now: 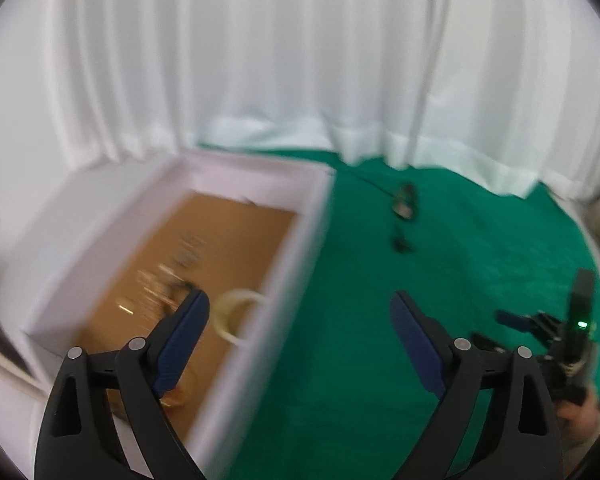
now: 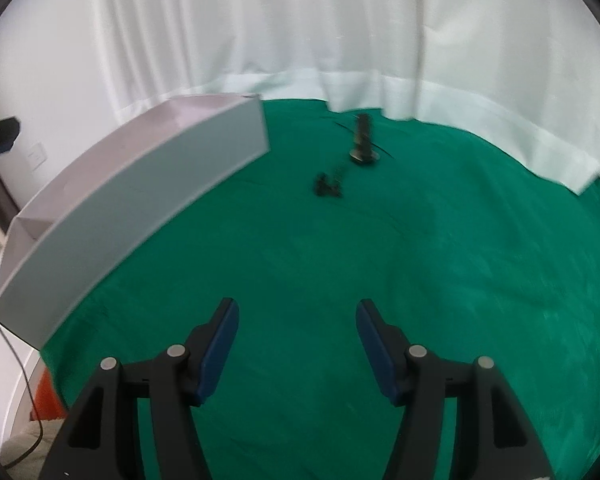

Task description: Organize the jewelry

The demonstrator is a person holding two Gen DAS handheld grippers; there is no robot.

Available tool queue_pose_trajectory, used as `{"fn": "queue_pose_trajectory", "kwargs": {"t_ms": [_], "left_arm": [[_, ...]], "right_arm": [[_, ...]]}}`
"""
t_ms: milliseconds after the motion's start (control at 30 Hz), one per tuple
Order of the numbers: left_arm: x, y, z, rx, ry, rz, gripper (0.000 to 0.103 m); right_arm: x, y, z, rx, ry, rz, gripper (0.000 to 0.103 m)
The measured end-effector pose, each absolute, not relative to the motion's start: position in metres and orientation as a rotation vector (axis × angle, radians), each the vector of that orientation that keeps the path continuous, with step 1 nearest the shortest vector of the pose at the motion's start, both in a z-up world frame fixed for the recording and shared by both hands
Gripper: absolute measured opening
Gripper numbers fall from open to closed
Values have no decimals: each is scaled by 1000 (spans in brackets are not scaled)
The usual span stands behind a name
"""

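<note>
Both views are pretty smeared, so small stuff is hard to make out. The left claw [image 1: 300,304] is spread wide with nothing between its blue pads, sitting right over the near wall of the white box [image 1: 296,256]. One finger hangs above the box's brown floor, the other above the green cloth [image 1: 380,360] covering the table.

Inside the box there's a pale bangle [image 1: 230,314] near the right wall, and a blurry scatter of gold and dark bits [image 1: 164,284] just left of it. Can't tell what each piece is.

Out on the cloth, well clear of the box, sit two dark pieces: a small clump [image 2: 327,186] and a taller dark thing [image 2: 363,140] just behind it, close to the white curtain [image 2: 300,20]. Too blurred to name them.

The right claw [image 2: 296,320] is also apart and empty, hanging above bare cloth with the box off to its left. In the left wrist view you can see it at the right edge, with a hand [image 1: 580,420] gripping it.
</note>
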State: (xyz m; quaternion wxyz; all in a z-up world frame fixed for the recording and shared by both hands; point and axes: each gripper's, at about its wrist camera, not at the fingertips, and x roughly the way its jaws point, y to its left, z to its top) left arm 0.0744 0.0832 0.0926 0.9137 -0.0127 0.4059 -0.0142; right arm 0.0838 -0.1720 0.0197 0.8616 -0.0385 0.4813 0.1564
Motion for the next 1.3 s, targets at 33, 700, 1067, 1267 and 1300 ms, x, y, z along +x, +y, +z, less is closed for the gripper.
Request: {"fn": "queue_pose_trajectory", "kwargs": {"t_ms": [33,700,1067,1267,1300], "left_arm": [[74,73,80,-39,869,-67,93],[209,-28,-42,-101,1112,-243,93],[314,-36,-85,-164,1130,-165,93],[329,-60,-95,11,1075,-145,93],[330,-61,-96,30,1067,-145,93]], "right_arm": [[80,-176,17,-78,1012,308,62],[50,-236,-25,-25,1035,135,68],[46,-226,-28,-69,1048,150,82],[46,-225,-28,-66,1050,158,83],[43,-225,-28,-65,1049,159,84]]}}
